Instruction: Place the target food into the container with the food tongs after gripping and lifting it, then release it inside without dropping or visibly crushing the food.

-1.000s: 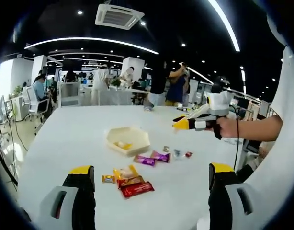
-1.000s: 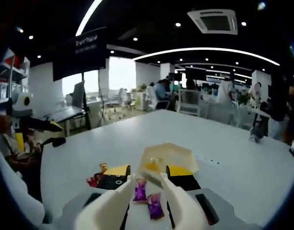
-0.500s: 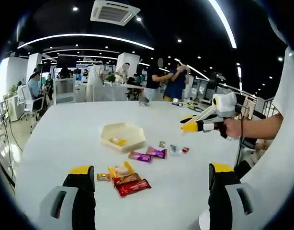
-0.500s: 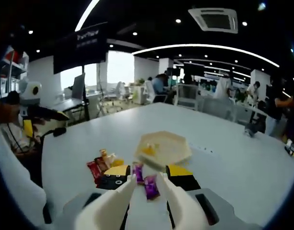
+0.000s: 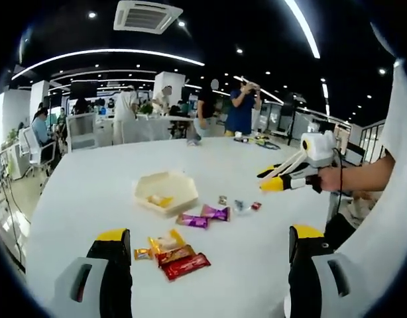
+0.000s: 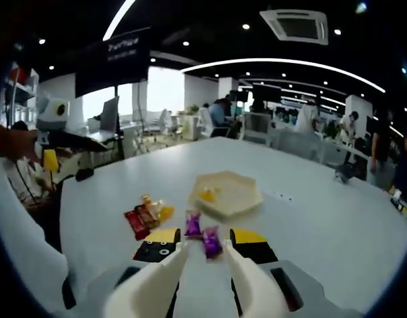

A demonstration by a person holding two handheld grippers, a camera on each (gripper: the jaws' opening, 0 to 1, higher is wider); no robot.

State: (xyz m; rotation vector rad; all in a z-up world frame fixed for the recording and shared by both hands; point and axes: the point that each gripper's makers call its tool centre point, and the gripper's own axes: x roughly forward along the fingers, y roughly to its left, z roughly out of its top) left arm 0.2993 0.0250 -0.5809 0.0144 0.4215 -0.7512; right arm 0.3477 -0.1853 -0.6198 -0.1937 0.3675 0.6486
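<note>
A cream hexagonal container sits mid-table with a yellow food piece inside. Two purple candies lie just in front of it, small sweets to their right, a red bar and orange snacks nearer me. My left gripper is open and holds nothing, low over the near table. My right gripper is shut on white food tongs, whose tips stand apart above a purple candy, short of the container. The same right gripper hovers right of the sweets.
The white table stretches wide around the food. A person's hand holds the right gripper at the table's right side. Office chairs, desks and several standing people are far behind. The left gripper shows at the table's left edge.
The right gripper with the tongs has drawn back and rightward from the container, so the candies and snacks sit further ahead in its view. The tong gap is unchanged. The left gripper stays open.
</note>
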